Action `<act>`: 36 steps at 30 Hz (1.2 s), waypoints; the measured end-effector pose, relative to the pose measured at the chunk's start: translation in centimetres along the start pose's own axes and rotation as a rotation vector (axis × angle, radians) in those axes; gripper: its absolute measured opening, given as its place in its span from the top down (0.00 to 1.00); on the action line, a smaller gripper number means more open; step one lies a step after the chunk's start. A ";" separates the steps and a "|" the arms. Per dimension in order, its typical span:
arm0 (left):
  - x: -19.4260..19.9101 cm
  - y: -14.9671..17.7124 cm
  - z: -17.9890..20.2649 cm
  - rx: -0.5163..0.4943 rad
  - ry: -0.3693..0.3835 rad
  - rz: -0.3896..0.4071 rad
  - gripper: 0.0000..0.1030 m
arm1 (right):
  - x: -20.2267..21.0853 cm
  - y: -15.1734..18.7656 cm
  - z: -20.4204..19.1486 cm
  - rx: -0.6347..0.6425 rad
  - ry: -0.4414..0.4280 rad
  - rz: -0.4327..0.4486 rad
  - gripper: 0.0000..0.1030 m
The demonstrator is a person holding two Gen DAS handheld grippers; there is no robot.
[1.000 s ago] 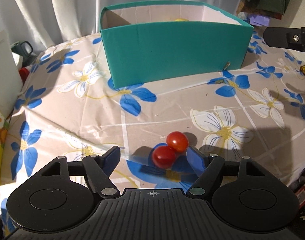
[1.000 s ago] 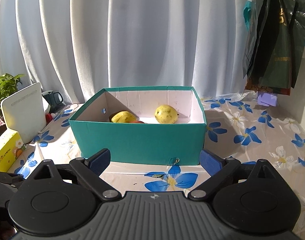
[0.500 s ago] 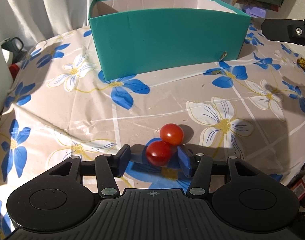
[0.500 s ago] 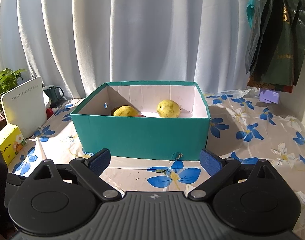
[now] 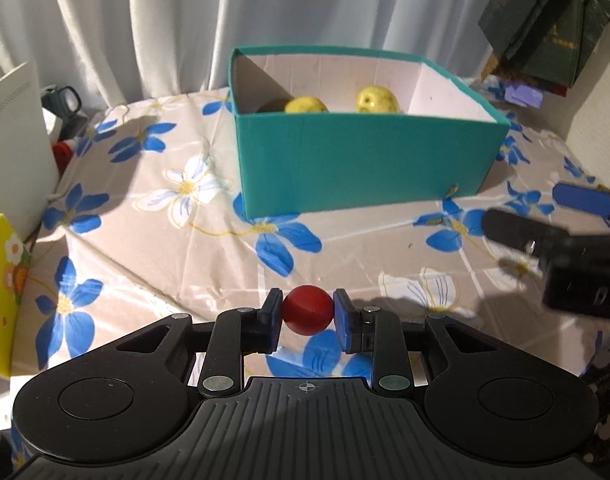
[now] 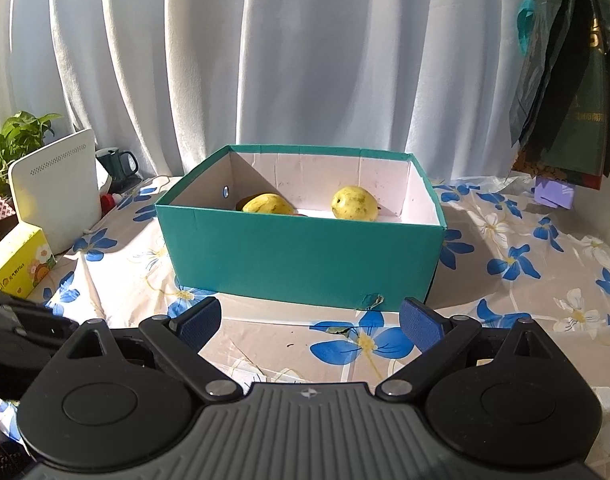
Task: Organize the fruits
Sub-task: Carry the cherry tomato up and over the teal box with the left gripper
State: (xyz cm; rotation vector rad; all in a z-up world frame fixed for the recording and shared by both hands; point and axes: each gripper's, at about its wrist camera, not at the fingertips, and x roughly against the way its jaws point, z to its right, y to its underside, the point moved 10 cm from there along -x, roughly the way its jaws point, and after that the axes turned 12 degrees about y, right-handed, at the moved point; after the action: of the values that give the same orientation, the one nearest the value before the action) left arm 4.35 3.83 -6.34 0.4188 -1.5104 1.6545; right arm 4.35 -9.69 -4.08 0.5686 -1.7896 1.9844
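A small red tomato (image 5: 307,315) is sitting clenched between the two pads of the left gripper (image 5: 307,317), hanging above the flowered tablecloth (image 5: 345,248) in front of the teal box (image 5: 361,164). Inside that box two yellow fruits (image 6: 265,204) (image 6: 355,203) are lying against the pale back wall, one toward the left side and one nearer the middle. Off to the right, the right gripper (image 6: 309,322) is hovering with its jaws spread wide and nothing between them, facing the box's front wall.
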 end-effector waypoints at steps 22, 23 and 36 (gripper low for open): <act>2.9 -1.3 -3.4 0.099 -0.090 0.040 0.70 | -2.0 5.7 -10.7 0.305 -0.259 -0.163 0.45; 3.0 -1.3 -3.5 0.104 -0.093 0.039 0.70 | -2.0 5.8 -11.2 0.314 -0.273 -0.166 0.46; 2.9 -0.9 -3.8 0.114 -0.099 0.027 0.70 | -3.5 7.4 -13.6 0.375 -0.333 -0.217 0.75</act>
State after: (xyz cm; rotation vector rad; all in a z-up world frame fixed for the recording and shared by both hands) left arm 4.42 8.35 -4.47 0.5513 -1.5032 1.7690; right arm 2.84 3.07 -13.45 1.2199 -1.4466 2.1761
